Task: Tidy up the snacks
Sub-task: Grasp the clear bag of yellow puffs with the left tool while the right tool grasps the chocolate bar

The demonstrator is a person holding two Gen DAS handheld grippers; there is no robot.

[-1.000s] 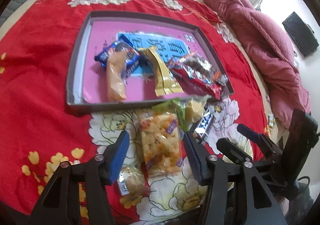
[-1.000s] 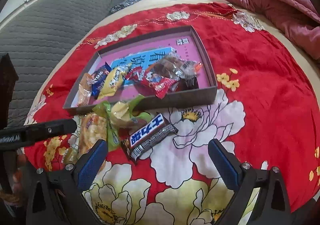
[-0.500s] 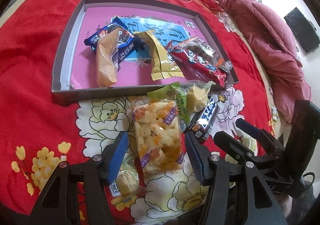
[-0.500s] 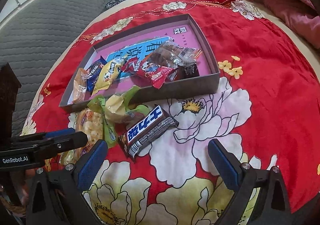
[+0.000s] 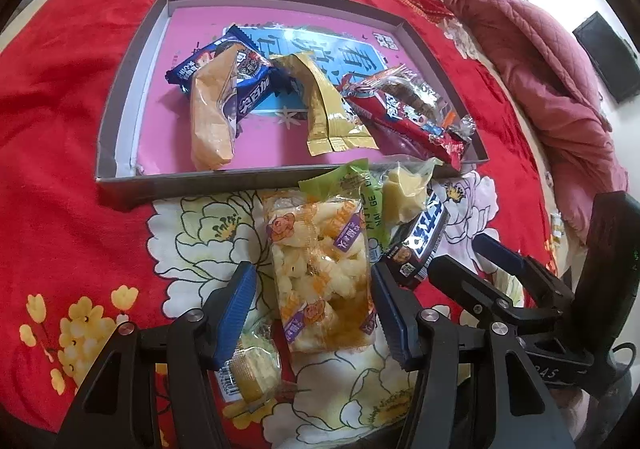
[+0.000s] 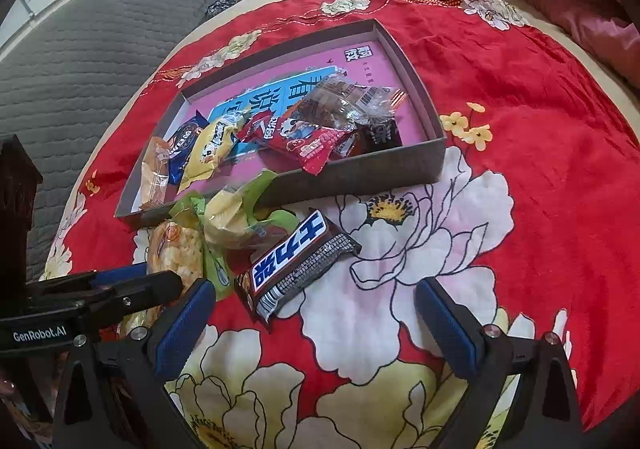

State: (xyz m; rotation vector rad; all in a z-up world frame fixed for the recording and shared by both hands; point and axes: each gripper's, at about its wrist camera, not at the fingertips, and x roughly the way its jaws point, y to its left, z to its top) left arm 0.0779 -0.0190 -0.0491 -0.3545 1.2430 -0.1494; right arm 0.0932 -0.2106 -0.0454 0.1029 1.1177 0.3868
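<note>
The left gripper (image 5: 312, 309), fingers spread and holding nothing, straddles the clear crinkly packet of yellow puffed snacks (image 5: 322, 277) on the red flowered cloth (image 5: 60, 189); next it should close on it, I think. The right gripper (image 6: 316, 325) is also released, near the dark chocolate bar (image 6: 296, 261). Four packets lie outside the shallow grey cardboard tray (image 5: 120, 97); about five inside.
</note>
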